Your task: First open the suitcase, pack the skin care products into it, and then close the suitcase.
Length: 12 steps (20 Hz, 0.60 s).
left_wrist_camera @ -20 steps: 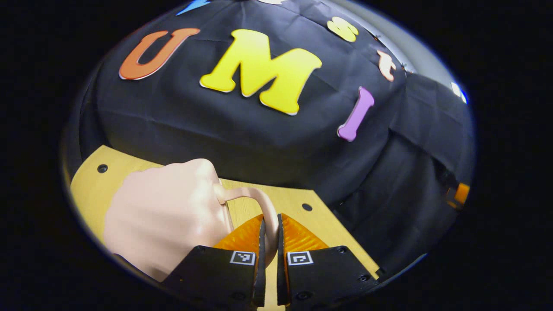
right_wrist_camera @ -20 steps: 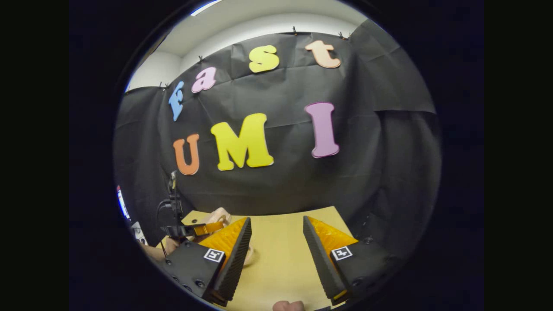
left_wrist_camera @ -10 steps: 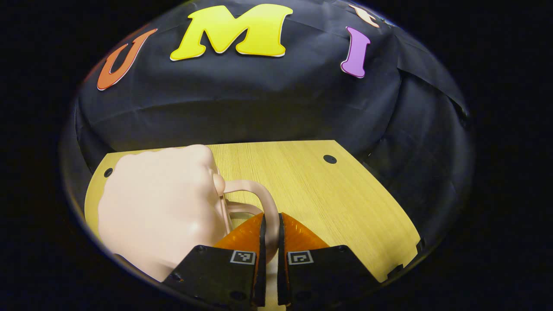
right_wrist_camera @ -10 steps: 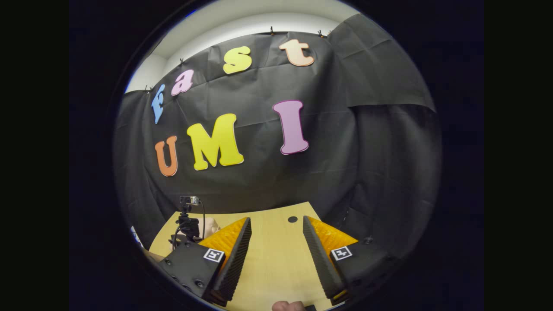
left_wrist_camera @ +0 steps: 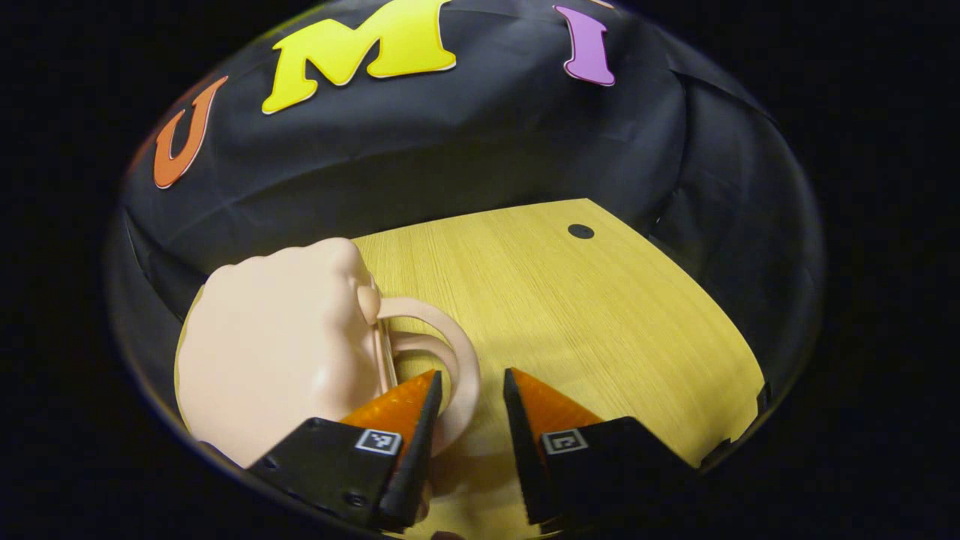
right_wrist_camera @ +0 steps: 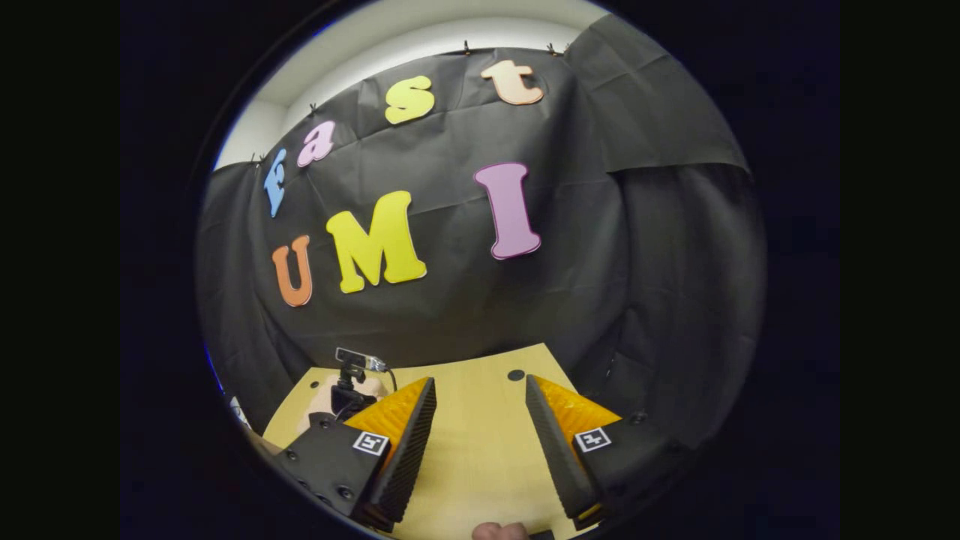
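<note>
Here, 1 pink suitcase (left_wrist_camera: 277,360) sits on the table (left_wrist_camera: 600,315) at its left side, with 1 looped handle (left_wrist_camera: 450,352) facing the left gripper (left_wrist_camera: 469,382). That gripper's 2 fingers are spread, the handle between them but not pinched. The right gripper (right_wrist_camera: 480,397) hangs over bare table, its 2 fingers wide apart, grasping nothing. The table is yellow wood-grain with 1 dark hole (left_wrist_camera: 580,231) near the back. Black cloth (right_wrist_camera: 465,300) walls the booth.

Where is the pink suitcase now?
In the left gripper view, the pink suitcase lies at lower left on the wooden table, its handle between the open fingers.
</note>
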Available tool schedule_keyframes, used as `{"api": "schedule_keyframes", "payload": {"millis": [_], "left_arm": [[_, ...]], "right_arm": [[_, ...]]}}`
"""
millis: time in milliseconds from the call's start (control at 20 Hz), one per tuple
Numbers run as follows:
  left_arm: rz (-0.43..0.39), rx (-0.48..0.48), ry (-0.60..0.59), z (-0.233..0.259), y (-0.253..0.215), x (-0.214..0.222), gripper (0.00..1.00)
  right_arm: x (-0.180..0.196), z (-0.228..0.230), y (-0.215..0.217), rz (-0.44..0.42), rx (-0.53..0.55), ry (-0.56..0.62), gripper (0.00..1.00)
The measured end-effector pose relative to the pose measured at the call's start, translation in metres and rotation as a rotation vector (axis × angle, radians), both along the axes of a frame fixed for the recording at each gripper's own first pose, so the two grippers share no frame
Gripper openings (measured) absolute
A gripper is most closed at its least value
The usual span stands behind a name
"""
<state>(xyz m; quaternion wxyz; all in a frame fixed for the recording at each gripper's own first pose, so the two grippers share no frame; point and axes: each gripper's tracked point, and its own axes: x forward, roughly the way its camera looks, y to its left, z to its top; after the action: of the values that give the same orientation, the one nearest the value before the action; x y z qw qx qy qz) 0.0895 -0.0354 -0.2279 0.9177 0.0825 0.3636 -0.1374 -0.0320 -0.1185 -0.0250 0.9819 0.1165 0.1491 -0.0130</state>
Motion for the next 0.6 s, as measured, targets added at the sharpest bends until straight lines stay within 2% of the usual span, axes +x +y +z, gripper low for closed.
{"api": "schedule_keyframes", "payload": {"millis": [50,150,200,250,300,350,500,600], "left_arm": [[0.005,-0.005,0.003,0.002,0.000,-0.005,0.63],[0.024,-0.012,0.002,0.015,0.009,-0.015,0.72],[0.049,-0.024,-0.019,0.027,0.015,-0.018,0.89],[0.075,-0.023,-0.050,0.041,0.024,-0.020,0.82],[0.087,-0.018,-0.100,0.060,0.033,-0.022,0.90],[0.095,-0.017,-0.162,0.079,0.042,-0.021,0.92],[0.128,-0.024,-0.396,0.166,0.073,-0.014,0.93],[0.136,-0.073,-0.549,0.236,0.089,-0.010,0.94]], "right_arm": [[0.004,-0.001,0.002,0.007,-0.002,-0.002,0.72],[0.016,0.002,0.007,0.015,-0.012,-0.009,0.72],[0.023,0.004,0.008,0.012,-0.029,-0.014,0.70],[0.031,0.006,0.011,0.010,-0.054,-0.018,0.72],[0.039,0.008,0.018,0.018,-0.075,-0.023,0.72],[0.046,0.012,0.030,0.032,-0.083,-0.034,0.72],[0.067,0.034,0.066,0.080,-0.108,-0.092,0.71],[0.081,0.058,0.084,0.090,-0.164,-0.158,0.72]]}}
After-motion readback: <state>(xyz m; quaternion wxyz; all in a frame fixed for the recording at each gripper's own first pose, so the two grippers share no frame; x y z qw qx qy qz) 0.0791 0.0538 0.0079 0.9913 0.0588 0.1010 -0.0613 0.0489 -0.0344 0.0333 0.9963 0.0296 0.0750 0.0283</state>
